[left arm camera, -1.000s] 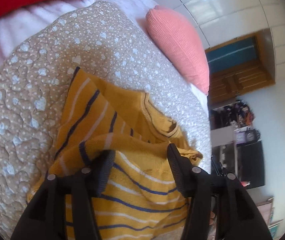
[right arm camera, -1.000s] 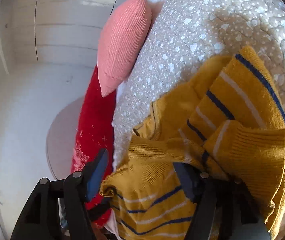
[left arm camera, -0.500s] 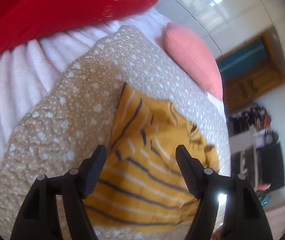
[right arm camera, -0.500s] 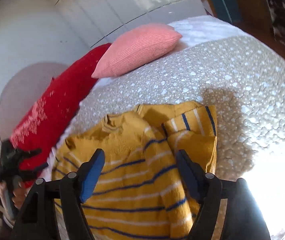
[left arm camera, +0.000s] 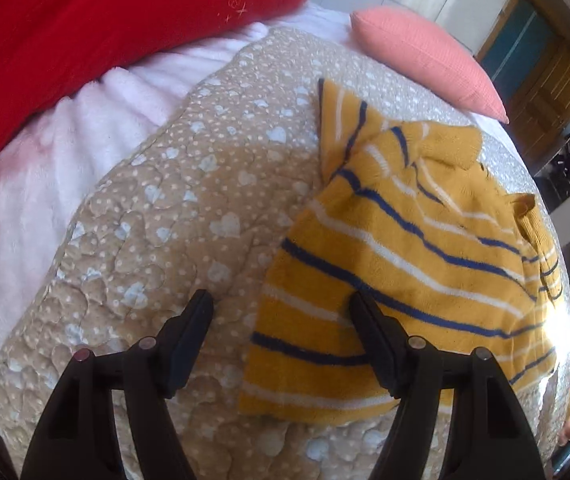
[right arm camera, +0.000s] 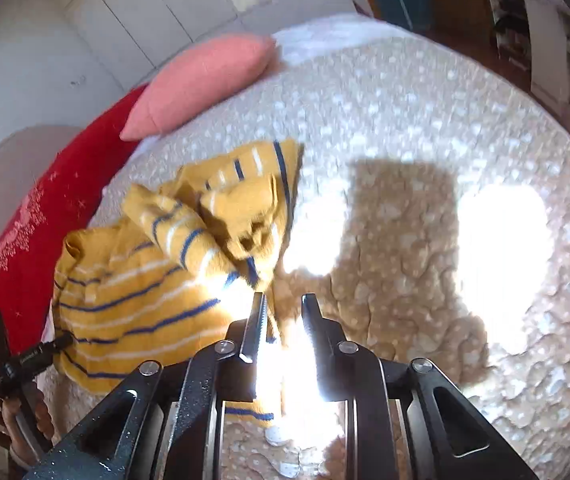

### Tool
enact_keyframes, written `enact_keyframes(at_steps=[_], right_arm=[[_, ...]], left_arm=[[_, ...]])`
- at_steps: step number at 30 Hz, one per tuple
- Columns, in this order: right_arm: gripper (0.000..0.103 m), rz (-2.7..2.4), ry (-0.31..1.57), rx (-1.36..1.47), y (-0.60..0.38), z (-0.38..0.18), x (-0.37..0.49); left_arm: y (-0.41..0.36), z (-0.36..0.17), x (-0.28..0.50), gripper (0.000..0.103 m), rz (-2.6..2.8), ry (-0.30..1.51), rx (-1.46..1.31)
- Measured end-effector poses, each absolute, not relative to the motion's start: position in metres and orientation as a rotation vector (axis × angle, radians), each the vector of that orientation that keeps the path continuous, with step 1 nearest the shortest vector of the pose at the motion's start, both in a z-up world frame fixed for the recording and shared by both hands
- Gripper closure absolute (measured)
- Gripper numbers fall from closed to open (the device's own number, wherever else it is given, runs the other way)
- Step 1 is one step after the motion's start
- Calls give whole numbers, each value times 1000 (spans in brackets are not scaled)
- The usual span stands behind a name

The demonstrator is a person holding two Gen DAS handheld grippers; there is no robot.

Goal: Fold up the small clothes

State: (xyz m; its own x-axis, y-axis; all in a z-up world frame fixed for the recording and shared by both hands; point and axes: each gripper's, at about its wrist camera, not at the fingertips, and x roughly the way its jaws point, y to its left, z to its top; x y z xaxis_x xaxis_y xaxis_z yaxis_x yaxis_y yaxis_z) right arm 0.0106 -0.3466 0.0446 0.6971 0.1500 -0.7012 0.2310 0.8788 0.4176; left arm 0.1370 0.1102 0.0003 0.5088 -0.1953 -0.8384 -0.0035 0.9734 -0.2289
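- Two claws are ours here. The left claw (left arm camera: 281,308) stands wide open and empty above the near hem of the yellow striped sweater (left arm camera: 413,264), with its right finger over the knit and its left finger over the bare quilt (left arm camera: 173,200).
- Our right claw (right arm camera: 283,308) has its jaws drawn nearly together; glare washes out the gap, so we cannot tell whether any knit is pinched between them. If it shuts on nothing, or on one layer only, the fold would drag askew.
- Just ahead of the right claw, toward 11 o'clock, the sleeve (right arm camera: 221,216) lies bunched across the body. We judge that bump the main hazard: folding over it would trap a lump and leave the bundle uneven.
- From the left wrist view the sweater lies on the quilt, from 3 o'clock up toward 1 o'clock, near the bed's far edge. A hard tug that way could slide it off.
- The quilt is soft and puckered, so a low claw might catch the bedding with the hem.
- Farthest off, the pink cushion (left arm camera: 429,56) at 1 o'clock and the red pillow (left arm camera: 85,32) at 11 o'clock lie well apart from the sweater; we expect no trouble there.
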Motion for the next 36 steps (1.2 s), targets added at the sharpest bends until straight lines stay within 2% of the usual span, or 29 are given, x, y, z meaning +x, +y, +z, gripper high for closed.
enact_keyframes(at_steps=[2,4,7,10,15,19,22,24,28,36], right_arm=[[80,-15,757,457,-334,66,7],[80,37,743,417,-313,80,13],[80,128,803,324,-266,79,44],[80,139,872,256,-236,62,89],[82,-72,979,191,-260,31,177],[80,-198,918,183,-260,61,190],[76,-99,811,152,-215,97,172],[76,38,827,168,-176,103,166],[76,229,944,115,-97,80,177],[75,101,1033,-76,-11,33,265]], left_arm=[[106,-6,132,21,-107,983,-207],[97,-9,125,18,-88,925,-164],[88,-9,122,18,-66,887,-114],[106,-10,120,18,-123,867,-234],[126,-9,116,18,-204,836,-379],[124,-5,118,18,-203,855,-375],[136,5,109,18,-249,833,-436],[147,12,102,18,-270,806,-478],[170,24,98,18,-224,749,-479],[214,18,107,18,-158,753,-583]])
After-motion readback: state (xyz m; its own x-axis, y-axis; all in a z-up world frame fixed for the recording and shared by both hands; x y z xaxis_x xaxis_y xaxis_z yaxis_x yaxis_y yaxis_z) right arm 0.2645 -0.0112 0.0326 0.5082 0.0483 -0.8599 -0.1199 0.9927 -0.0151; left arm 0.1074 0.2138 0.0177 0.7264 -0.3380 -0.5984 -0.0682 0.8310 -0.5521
